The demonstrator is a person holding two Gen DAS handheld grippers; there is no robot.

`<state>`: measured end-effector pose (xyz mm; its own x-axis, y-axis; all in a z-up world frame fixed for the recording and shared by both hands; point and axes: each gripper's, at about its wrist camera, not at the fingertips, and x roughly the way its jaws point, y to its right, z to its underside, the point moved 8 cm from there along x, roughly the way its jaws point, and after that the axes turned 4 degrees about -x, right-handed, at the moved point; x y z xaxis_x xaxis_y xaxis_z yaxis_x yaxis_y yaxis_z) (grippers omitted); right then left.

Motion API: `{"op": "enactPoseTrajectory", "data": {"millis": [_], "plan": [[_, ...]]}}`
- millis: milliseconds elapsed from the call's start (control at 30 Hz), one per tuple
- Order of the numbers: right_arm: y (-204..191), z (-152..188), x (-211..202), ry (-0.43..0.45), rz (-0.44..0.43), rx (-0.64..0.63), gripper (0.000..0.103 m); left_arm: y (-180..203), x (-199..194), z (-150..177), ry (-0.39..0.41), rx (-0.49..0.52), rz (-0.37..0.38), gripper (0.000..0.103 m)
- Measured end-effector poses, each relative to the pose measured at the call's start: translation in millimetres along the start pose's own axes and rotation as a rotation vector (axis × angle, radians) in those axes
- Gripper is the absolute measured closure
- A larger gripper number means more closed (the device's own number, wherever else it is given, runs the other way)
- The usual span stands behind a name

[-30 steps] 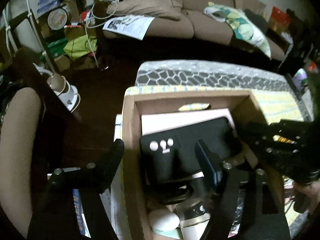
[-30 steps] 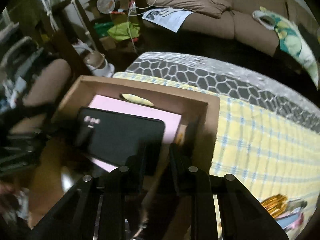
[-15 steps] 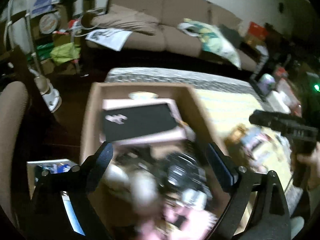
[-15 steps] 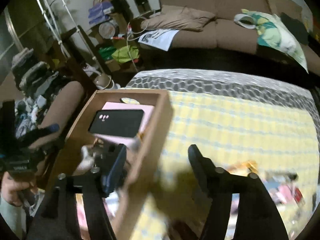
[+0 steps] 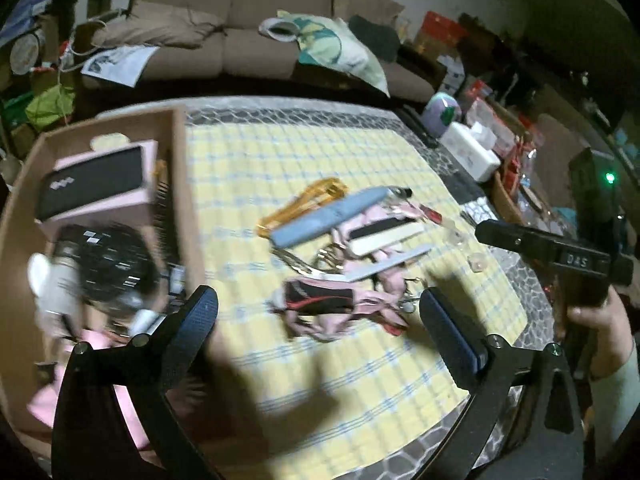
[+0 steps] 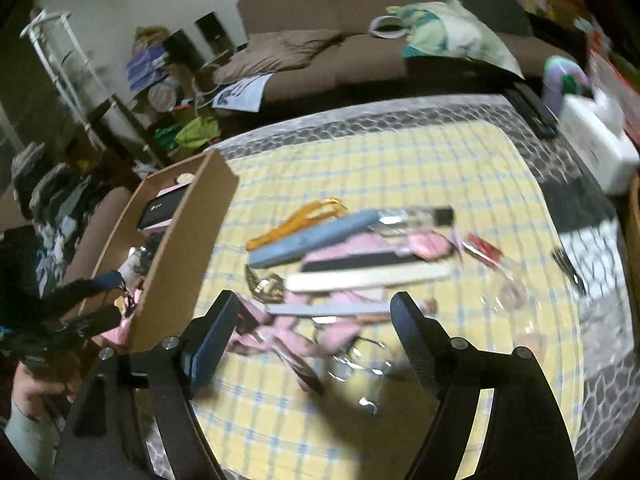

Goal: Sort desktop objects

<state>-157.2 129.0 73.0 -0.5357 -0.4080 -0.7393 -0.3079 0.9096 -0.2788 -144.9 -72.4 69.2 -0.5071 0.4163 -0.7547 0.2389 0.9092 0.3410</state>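
Right gripper (image 5: 540, 246) marked "DAS" (blurred), jaws opening

The setting is a home living room. A brown sofa (image 5: 240, 40) with a patterned pillow (image 5: 340, 48) stands behind a low table (image 6: 600, 380) under a yellow checked cloth (image 5: 300, 152). Cluttered shelves (image 6: 160, 72) line the left wall.

A brown cardboard box (image 5: 188, 184) stands at 9 o'clock on the worktop. Inside it a black phone (image 5: 92, 178) lies flat on a pink case (image 5: 148, 196), with blurred dark and white things below them. In the centre is a loose pile: an orange comb (image 5: 304, 204) at 12 o'clock, touching a light blue case (image 5: 328, 216), two long nail files (image 5: 384, 236) crossing pink cloth (image 5: 360, 304), which spreads toward 6 o'clock.
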Motion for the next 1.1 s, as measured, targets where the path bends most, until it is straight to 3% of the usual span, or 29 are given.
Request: {"op": "enactPoseTrajectory", "data": {"millis": [233, 567, 633, 733, 1000, 1100], "plan": [[52, 18, 8, 0.032, -0.04, 0.142, 0.022, 36, 54, 7, -0.044, -0.047, 0.05, 0.002], [120, 0, 57, 0.029, -0.096, 0.248, 0.023, 46, 120, -19, -0.066, -0.065, 0.048, 0.004], [129, -2, 68, 0.016, -0.099, 0.247, 0.028, 48, 127, -21, -0.07, -0.057, 0.055, 0.004], [134, -4, 80, 0.009, -0.125, 0.236, 0.038, 51, 137, -23, -0.081, -0.058, 0.068, 0.008], [134, 4, 102, -0.011, -0.151, 0.175, 0.044, 51, 160, -25, -0.102, -0.078, 0.088, 0.008], [128, 4, 104, -0.026, -0.183, 0.166, 0.049, 50, 164, -24, -0.105, -0.092, 0.094, 0.014]]}}
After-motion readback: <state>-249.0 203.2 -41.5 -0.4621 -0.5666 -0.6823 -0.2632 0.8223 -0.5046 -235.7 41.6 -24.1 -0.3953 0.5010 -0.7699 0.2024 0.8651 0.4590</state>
